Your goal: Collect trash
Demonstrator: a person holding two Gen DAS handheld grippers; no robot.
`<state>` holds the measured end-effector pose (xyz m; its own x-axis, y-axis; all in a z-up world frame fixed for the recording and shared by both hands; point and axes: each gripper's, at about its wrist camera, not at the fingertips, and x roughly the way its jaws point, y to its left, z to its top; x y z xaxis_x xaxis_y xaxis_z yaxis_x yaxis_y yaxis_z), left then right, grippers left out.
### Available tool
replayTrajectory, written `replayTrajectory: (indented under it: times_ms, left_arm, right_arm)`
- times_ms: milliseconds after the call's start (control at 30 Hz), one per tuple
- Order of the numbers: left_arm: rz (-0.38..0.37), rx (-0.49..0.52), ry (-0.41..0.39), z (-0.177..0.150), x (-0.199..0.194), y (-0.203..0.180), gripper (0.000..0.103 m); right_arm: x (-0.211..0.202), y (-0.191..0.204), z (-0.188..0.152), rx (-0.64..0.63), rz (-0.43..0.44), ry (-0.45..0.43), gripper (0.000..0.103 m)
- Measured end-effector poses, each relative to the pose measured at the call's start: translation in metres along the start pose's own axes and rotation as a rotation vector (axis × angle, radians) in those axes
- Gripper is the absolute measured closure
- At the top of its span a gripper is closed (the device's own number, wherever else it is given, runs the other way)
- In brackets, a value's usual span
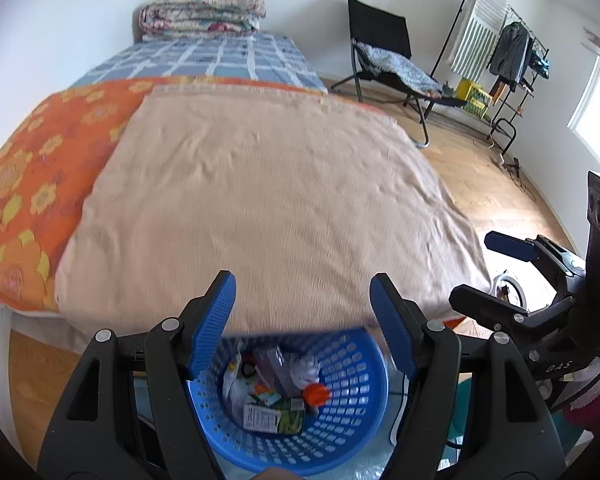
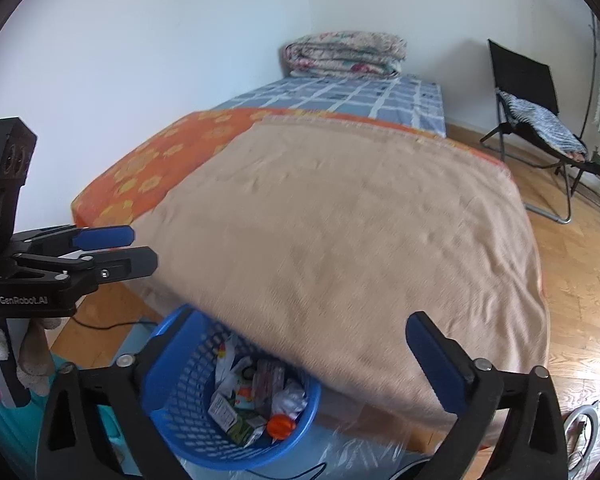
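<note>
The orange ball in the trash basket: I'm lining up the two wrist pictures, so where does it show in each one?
Left wrist: the orange ball lies low, right of centre, among cartons in the blue basket, between the left gripper's fingers.
Right wrist: the ball lies at the bottom, left of centre, near the basket's close rim.
Shared landmark: the folded quilt on the bed's far end.

Blue basket (image 1: 352,412), beige blanket (image 1: 268,208), orange yellow-flowered cover (image 1: 40,168), blue-checked sheet (image 1: 228,56)
</note>
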<state>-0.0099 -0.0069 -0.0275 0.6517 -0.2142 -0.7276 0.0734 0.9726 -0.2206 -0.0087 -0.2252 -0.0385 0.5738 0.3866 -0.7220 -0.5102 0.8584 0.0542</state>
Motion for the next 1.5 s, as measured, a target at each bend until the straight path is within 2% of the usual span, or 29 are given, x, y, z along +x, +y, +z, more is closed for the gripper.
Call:
replayTrajectory:
  times_ms: [133,200,367,500,567,733,800,1500]
  left_arm:
    - [0.002,0.018,-0.059,0.021,-0.01,-0.006,0.03]
    - [0.002,0.026,-0.085,0.031,-0.015,-0.008,0.024]
    - [0.017,0.052,-0.174,0.053,-0.031,-0.017,0.021]
    - [0.024,0.036,-0.224,0.065,-0.041,-0.018,0.011]
    - [0.032,0.028,-0.243,0.069,-0.044,-0.018,0.01]
    - [0.068,0.026,-0.254,0.073,-0.045,-0.022,0.008]
    - [0.075,0.021,-0.25,0.072,-0.044,-0.023,0.001]
    - [0.102,-0.006,-0.207,0.067,-0.03,-0.027,0.001]
  right_arm:
    - [-0.007,-0.008,0.016,0.007,-0.02,-0.037,0.0]
    - [-0.012,-0.011,0.025,0.011,-0.03,-0.058,0.0]
    - [-0.022,-0.021,0.04,0.013,-0.056,-0.095,0.0]
    - [-0.029,-0.031,0.051,0.031,-0.066,-0.126,0.0]
    - [-0.033,-0.035,0.056,0.046,-0.061,-0.144,0.0]
    - [-0.039,-0.039,0.059,0.068,-0.065,-0.182,0.0]
    - [-0.04,-0.039,0.059,0.075,-0.067,-0.185,0.0]
    - [-0.034,-0.043,0.058,0.074,-0.085,-0.177,0.0]
